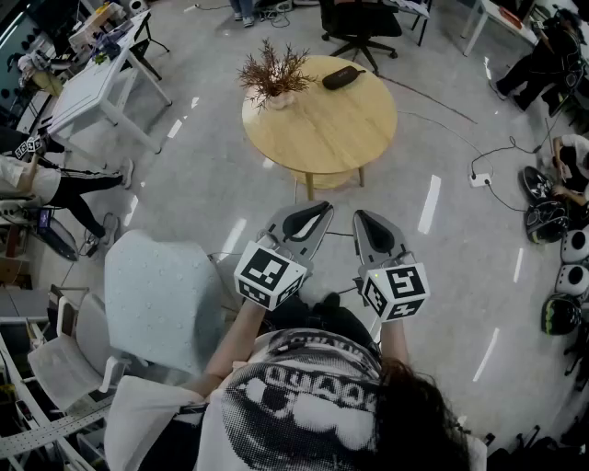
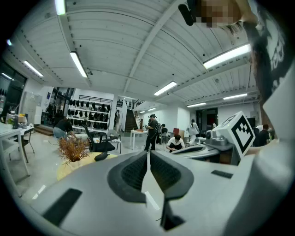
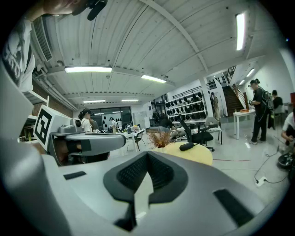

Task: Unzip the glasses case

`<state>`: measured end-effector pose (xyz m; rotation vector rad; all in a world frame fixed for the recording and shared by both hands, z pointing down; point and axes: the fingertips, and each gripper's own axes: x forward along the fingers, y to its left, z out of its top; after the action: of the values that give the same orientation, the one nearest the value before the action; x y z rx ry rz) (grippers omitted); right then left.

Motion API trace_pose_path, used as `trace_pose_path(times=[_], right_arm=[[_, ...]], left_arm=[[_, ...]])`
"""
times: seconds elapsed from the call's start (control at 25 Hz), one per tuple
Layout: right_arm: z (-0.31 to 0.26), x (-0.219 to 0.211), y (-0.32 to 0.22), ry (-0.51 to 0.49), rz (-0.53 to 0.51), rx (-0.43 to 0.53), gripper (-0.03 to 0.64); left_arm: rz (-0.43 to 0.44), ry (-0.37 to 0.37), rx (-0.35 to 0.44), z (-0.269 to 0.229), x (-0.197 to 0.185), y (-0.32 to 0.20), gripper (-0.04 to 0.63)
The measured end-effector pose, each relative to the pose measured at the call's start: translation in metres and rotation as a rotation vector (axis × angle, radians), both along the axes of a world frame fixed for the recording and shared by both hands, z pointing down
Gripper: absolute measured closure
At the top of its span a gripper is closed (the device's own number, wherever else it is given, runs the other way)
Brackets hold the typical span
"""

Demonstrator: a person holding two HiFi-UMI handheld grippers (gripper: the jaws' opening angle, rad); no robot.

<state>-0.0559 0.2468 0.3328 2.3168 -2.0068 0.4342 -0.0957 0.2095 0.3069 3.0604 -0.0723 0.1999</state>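
The black glasses case [image 1: 343, 77] lies near the far edge of a round wooden table [image 1: 331, 133], to the right of a dried plant in a vase [image 1: 273, 78]. Both grippers are held side by side in front of the person's chest, well short of the table. My left gripper [image 1: 321, 211] is shut with nothing in it, and so is my right gripper [image 1: 362, 218]. In the left gripper view the jaws [image 2: 148, 152] meet, and the case [image 2: 102, 156] shows far off on the table. The right gripper view shows closed jaws [image 3: 146, 155] and the case [image 3: 186, 146] ahead.
A pale chair [image 1: 161, 294] stands close on the left. Beyond the table is a black office chair [image 1: 361, 28]. A white desk [image 1: 97, 83] sits at the far left. A power strip [image 1: 480, 178] with cables and several helmets [image 1: 561, 276] lie on the floor at right.
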Motion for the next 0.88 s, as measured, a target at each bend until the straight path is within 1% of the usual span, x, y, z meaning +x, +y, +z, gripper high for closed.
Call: trace_pose_path(times=[0.16, 0.36, 0.48, 0.68, 0.88], right_arm=[[0.002, 0.008, 0.013, 0.005, -0.015, 0.016, 0.618], [0.007, 0.015, 0.026, 0.055, -0.039, -0.006, 0.618], [0.009, 0.019, 0.025, 0.057, -0.047, -0.004, 0.618], [0.008, 0.023, 0.008, 0.059, -0.063, 0.005, 0.618], [0.021, 0.038, -0.013, 0.062, -0.067, -0.024, 0.618]], left_arm=[[-0.013, -0.003, 0.009, 0.003, 0.011, 0.012, 0.568], [-0.016, -0.018, 0.022, 0.005, 0.021, 0.028, 0.568], [-0.016, -0.026, 0.026, 0.006, 0.022, 0.031, 0.568], [-0.049, -0.024, 0.038, 0.000, 0.023, 0.010, 0.568], [-0.063, -0.040, 0.010, 0.014, 0.038, -0.016, 0.568]])
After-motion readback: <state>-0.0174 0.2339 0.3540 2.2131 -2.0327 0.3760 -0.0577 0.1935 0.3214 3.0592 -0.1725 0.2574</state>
